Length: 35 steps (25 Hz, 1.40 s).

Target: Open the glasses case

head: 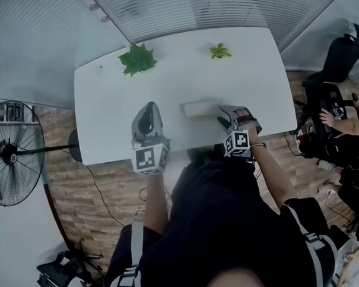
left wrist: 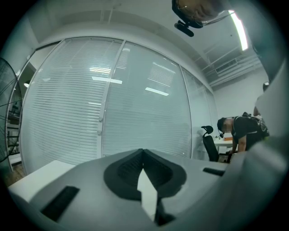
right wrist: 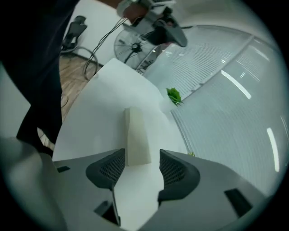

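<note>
The glasses case point(head: 200, 108), a pale cream oblong, lies flat on the white worktop point(head: 106, 101) near its front edge, between the two tongs. The right tongs point(head: 223, 115) sit just beside the case's right end, tilted down toward it. In the right gripper view these tongs point(right wrist: 141, 158) stand wide apart, and the near end of the case point(right wrist: 137, 140) reaches in between the two pads, closer to the left one; whether it touches that pad cannot be told. The left tongs point(head: 147, 111) hover over the worktop, left of the case and apart from it. In the left gripper view, they point(left wrist: 143, 155) are closed tip to tip with nothing held.
</note>
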{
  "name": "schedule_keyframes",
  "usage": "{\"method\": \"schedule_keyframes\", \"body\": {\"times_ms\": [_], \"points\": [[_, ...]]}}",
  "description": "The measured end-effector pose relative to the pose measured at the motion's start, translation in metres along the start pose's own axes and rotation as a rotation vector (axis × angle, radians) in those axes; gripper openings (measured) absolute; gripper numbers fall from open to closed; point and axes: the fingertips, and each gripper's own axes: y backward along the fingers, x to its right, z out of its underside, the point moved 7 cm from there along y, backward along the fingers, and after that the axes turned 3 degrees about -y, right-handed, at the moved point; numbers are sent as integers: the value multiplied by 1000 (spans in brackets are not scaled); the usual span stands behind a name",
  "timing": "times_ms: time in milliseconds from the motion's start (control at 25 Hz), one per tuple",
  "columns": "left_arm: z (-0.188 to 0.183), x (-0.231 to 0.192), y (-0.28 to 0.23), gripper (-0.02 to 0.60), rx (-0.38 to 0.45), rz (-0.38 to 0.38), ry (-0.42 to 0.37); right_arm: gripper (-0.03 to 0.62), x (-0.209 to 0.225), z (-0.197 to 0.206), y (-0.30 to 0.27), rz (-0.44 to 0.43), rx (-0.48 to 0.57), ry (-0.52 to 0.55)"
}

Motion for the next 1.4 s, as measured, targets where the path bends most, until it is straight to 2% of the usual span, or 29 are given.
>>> {"method": "schedule_keyframes", "body": {"times_ms": [80,200,320,560,800,840,1000,1240,1400], "points": [[0,0,0,0,-1,-7,12,247,-6,3,-8,-19,-21,88],[-2,-1,1,0,6,-9,2,213,-11,7,-13,-17,-33,144],[-4,-4,1,0,24,-13,-21,204,-13,10,-14,-15,-40,164],[-5,-6,1,0,28,-28,-10,195,-16,15,-18,-20,-43,172],[-5,-7,0,0,26,-26,-20,63,-20,14,-21,19,-60,227],[-6,-8,0,0,29,-28,-19,61,-21,14,-21,24,-63,234],[-7,-8,-1,0,29,-19,-25,44,-14,10,-16,53,-57,234],[-4,-9,1,0,20,-25,-18,26,31,-3,-11,155,-37,164],[-6,-9,1,0,25,-28,-12,26,46,-1,-28,155,-61,118]]}}
